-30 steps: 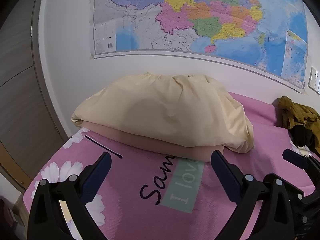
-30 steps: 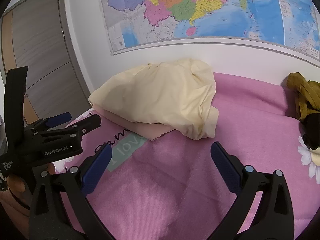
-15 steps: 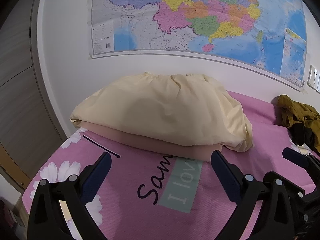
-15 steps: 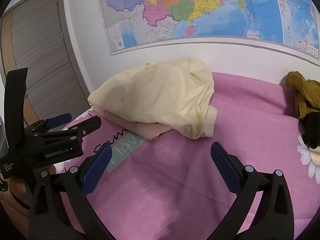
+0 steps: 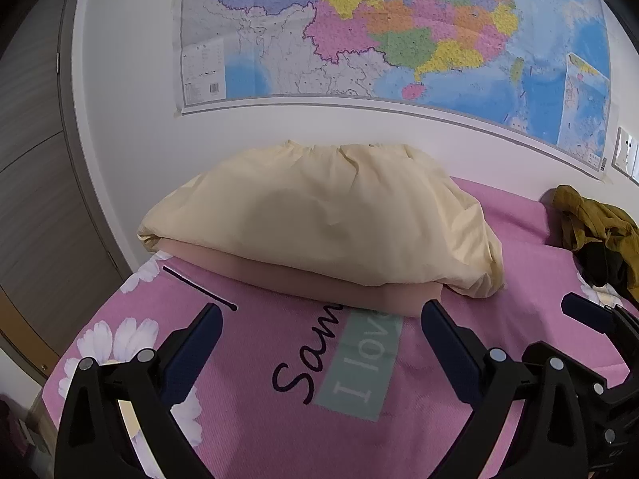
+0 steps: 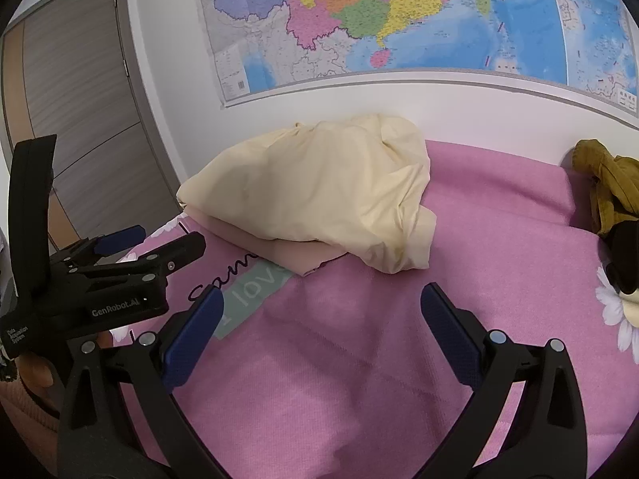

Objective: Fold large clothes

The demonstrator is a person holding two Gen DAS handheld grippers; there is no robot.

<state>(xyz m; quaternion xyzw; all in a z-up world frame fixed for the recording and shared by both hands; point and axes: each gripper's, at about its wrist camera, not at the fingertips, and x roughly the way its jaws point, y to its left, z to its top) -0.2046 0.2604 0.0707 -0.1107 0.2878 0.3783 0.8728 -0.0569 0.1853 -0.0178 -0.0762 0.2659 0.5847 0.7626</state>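
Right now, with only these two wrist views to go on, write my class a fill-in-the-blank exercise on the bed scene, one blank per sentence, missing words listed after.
1. The cream garment lies on top of a folded ____ garment.
2. Both the left gripper and the right gripper have their jaws ____, holding nothing.
3. The bedsheet under the clothes is mainly ____.
4. On the wall behind the bed hangs a large ____.

Missing words: pink; open; pink; map
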